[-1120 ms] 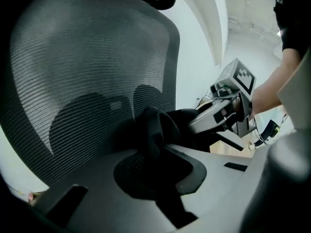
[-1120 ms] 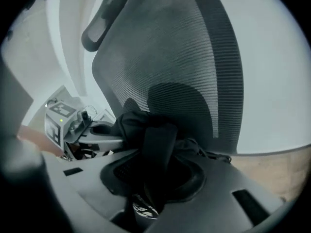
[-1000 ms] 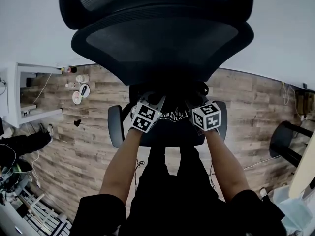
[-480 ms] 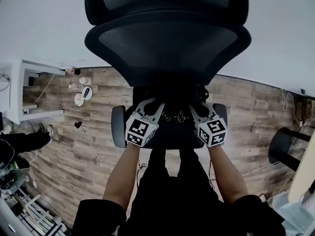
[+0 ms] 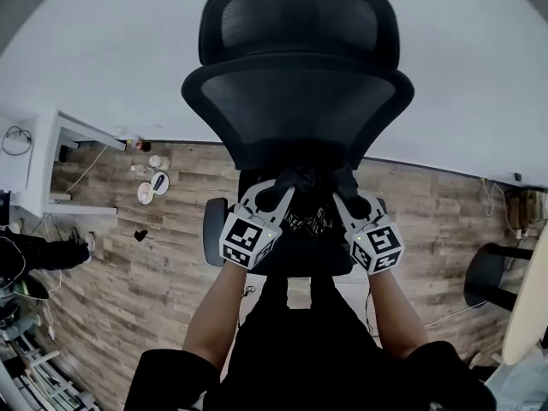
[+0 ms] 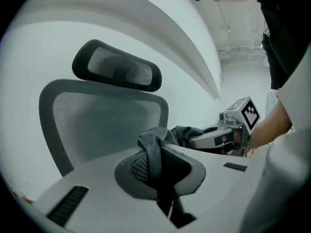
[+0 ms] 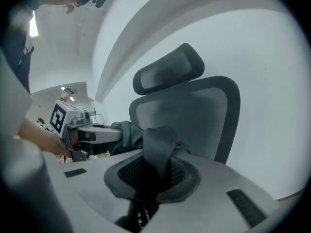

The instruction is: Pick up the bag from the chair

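Note:
A black bag [image 5: 306,205] with white print hangs between my two grippers, in front of the black mesh office chair [image 5: 300,101] and above its seat [image 5: 300,251]. My left gripper [image 5: 276,193] is shut on one dark fabric strap [image 6: 154,147], which bunches up between its jaws. My right gripper [image 5: 342,197] is shut on the other strap [image 7: 158,144]; its jaws have just been closing tighter on it. In the left gripper view the right gripper [image 6: 214,137] shows to the right, and in the right gripper view the left gripper [image 7: 92,132] shows to the left. The chair's backrest [image 7: 194,110] stands close behind.
The chair's armrests [image 5: 214,229] flank the seat on a wood-plank floor [image 5: 137,281]. A white shelf unit [image 5: 60,169] and small dishes [image 5: 154,182] are at the left. A dark stool [image 5: 492,272] and cables lie at the right. The person's dark trousers fill the lower middle.
Both grippers have risen together with the bag's straps in them, lifting the bag up off the seat. The chair's back now shows higher and smaller in the head view.

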### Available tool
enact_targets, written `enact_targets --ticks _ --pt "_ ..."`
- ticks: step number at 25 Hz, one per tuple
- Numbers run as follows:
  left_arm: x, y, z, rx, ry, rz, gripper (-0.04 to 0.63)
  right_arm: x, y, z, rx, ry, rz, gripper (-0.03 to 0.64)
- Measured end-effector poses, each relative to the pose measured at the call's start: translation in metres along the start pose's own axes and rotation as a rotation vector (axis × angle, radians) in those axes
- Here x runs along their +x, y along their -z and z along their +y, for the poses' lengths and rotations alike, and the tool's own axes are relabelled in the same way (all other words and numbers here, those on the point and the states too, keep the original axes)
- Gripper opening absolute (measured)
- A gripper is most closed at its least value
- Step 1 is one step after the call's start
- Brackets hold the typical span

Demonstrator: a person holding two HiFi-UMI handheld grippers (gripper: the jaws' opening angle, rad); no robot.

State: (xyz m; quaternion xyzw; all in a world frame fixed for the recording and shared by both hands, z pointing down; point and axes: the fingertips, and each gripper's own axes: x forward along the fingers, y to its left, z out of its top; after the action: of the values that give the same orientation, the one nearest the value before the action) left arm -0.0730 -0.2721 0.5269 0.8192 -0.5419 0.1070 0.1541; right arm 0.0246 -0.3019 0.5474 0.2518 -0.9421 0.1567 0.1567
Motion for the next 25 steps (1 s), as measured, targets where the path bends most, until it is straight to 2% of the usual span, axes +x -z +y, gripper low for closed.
enact_targets --ticks 4,8,14,18,25 --pt "-0.015 -0.032 -0.008 0.003 -0.001 -0.063 0.034 -0.017 -0.031 0.001 -0.013 0.000 -0.061 0.061" --pt "-0.030 -0.071 -0.015 0.046 -0.020 -0.115 0.034 -0.031 -0.070 0.007 -0.056 -0.013 -0.126 0.061" --pt "-0.049 -0.139 -0.010 0.128 -0.086 -0.188 0.034 -0.039 -0.139 0.018 -0.114 -0.020 -0.217 0.061" --pt "-0.056 -0.177 -0.007 0.136 -0.116 -0.236 0.034 -0.044 -0.177 0.024 -0.161 -0.020 -0.273 0.061" --pt "-0.068 -0.211 -0.008 0.147 -0.145 -0.270 0.035 -0.051 -0.213 0.032 -0.204 -0.013 -0.318 0.061"
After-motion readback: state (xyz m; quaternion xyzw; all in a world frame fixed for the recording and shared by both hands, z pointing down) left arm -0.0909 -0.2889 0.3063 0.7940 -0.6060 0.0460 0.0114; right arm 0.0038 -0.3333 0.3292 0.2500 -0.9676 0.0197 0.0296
